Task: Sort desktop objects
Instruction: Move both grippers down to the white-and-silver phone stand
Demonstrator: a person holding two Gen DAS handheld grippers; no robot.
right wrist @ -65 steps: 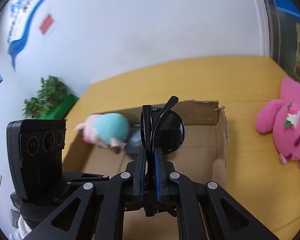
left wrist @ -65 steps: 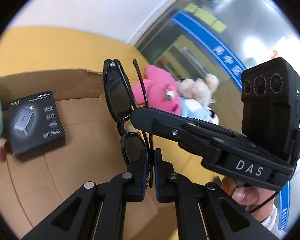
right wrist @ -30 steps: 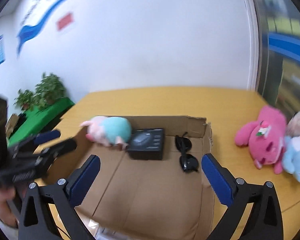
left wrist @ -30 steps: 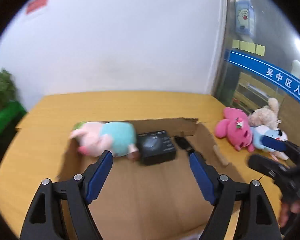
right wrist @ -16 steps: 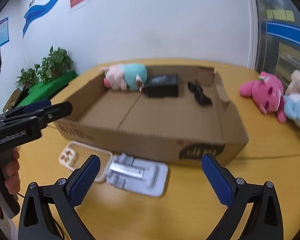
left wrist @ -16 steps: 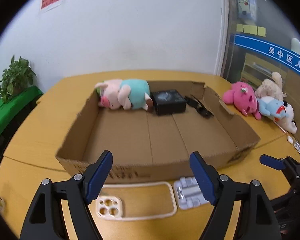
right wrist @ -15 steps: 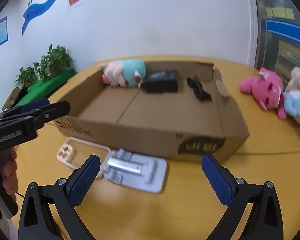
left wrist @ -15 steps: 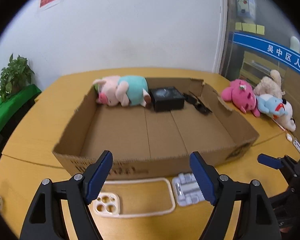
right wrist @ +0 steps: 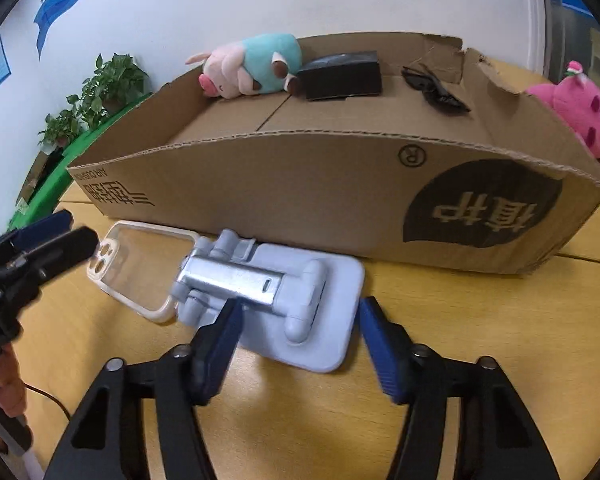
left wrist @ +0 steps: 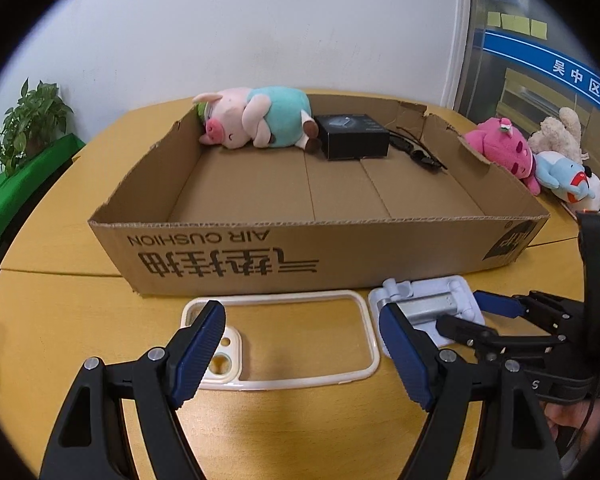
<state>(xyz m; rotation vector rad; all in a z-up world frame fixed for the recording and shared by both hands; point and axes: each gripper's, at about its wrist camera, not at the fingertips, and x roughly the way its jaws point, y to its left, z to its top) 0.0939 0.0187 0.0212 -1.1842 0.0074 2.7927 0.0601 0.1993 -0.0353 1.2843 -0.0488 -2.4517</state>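
Observation:
A shallow cardboard box (left wrist: 260, 256) (right wrist: 340, 200) stands on the yellow table. Inside at the back lie a pink-and-teal plush pig (left wrist: 256, 122) (right wrist: 248, 66), a black box (left wrist: 354, 136) (right wrist: 342, 76) and black sunglasses (left wrist: 418, 152) (right wrist: 436, 88). In front of the box lie a clear cream phone case (left wrist: 284, 340) (right wrist: 140, 264) and a pale blue phone stand (left wrist: 428, 308) (right wrist: 276, 300). My left gripper (left wrist: 302, 344) is open, its fingers either side of the phone case. My right gripper (right wrist: 298, 334) is open around the near end of the phone stand; it also shows in the left wrist view (left wrist: 496, 320).
Pink (left wrist: 502, 146) (right wrist: 580, 120), beige (left wrist: 556, 128) and blue-white (left wrist: 568, 176) plush toys lie on the table right of the box. Green plants (left wrist: 28, 120) (right wrist: 96, 92) stand at the far left by the white wall.
Both grippers have dropped lower and closer to the table in front of the box. The right gripper now straddles the phone stand, the left one the phone case. The sunglasses were let go earlier in the box.

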